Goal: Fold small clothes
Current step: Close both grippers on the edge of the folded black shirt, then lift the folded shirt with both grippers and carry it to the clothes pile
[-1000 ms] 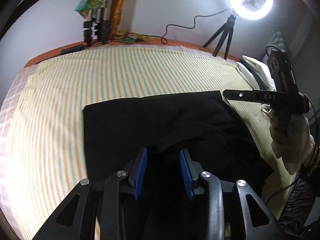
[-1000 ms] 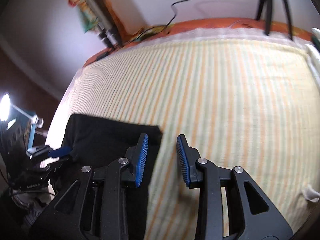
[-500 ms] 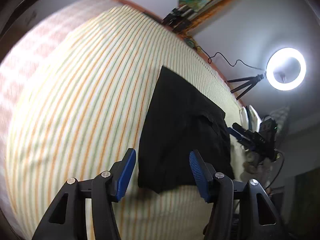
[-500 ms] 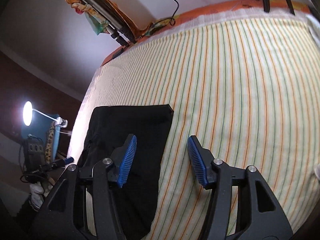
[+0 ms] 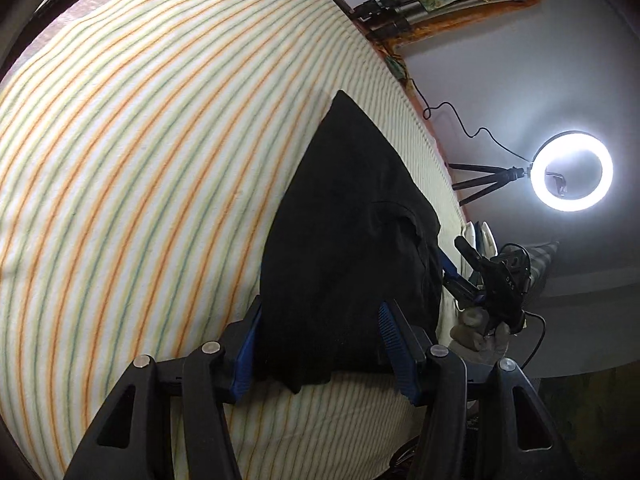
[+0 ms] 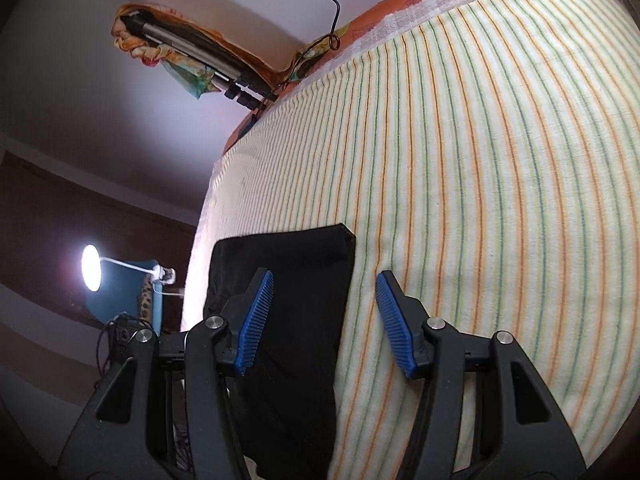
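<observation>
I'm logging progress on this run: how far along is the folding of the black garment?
Partly done, it seems. The black garment lies on the striped sheet as a compact shape with straight edges, layers bunched along one side. Nothing is in hand: the left gripper and right gripper both hover open over it. Probably left: another fold or smoothing the bunched side.
</observation>
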A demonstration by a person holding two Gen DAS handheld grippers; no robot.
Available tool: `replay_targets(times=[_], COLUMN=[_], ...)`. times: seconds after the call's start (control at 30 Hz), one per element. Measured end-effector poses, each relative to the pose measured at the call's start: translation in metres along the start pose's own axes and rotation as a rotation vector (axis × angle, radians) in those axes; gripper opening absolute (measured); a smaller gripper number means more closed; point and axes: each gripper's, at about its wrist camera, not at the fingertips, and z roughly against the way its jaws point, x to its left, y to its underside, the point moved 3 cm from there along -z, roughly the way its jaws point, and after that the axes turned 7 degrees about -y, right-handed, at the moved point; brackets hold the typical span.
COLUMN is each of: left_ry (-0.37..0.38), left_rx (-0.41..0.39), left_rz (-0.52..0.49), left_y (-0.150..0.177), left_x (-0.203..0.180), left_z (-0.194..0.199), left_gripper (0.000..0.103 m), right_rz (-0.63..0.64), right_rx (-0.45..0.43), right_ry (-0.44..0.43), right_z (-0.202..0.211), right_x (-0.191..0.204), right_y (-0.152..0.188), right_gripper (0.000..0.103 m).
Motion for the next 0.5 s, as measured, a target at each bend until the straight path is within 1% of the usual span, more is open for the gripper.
replay_targets(times=[0.1,0.17,0.23,0.3,0.33,0.37,0.4,0.43,0.47,0.5], left_ry=[0.000,0.000,0.004,-0.013,-0.029,-0.043,-0.049,-0.056,-0.069,-0.081], left_rx=[-0.001,-0.003,0.003,0.002,-0.003,-0.010,-0.013,-0.015,-0.022,-0.029], left_rz=[-0.007,-0.006,0.003,-0.021,-0.035,-0.042,-0.041,-0.039,-0.042,-0.053], left_y=[0.000,-0.001,-0.002,-0.003,-0.002,-0.002,-0.002,-0.001,-0.001,0.000], left_x=[-0.003,-0.003,-0.001,-0.003,-0.004,-0.005,-0.005,-0.004,-0.004,-0.005], left_z=[-0.003,-0.005,-0.008,-0.009,-0.010,-0.009,-0.010,-0.010,-0.009,-0.008], left_gripper=[0.050,0.041,0.035,0.029,0.023,0.018,0.015,0.008,0.005,0.005], right_rz=[-0.006,-0.006,0.001,0.019,0.028,0.032,0.030,0.027,0.024,0.027], right_rx=[-0.008,-0.010,-0.004,0.001,0.005,0.013,0.019,0.024,0.032,0.036], right_ry=[-0.018,-0.026,-0.032,-0.029,-0.018,-0.006,-0.006,-0.007,-0.006,-0.002], right_z=[-0.007,-0.013,-0.019,-0.023,-0.025,-0.027,-0.028,-0.030,-0.031,-0.031], right_x=[0.001,0.004,0.008,0.011,0.012,0.012,0.011,0.011,0.010,0.010], right_y=[-0.003,-0.004,-0.005,-0.004,-0.003,-0.002,-0.001,-0.001,0.000,-0.001], right_gripper=[0.056,0.056,0.056,0.054,0.051,0.043,0.035,0.030,0.020,0.012])
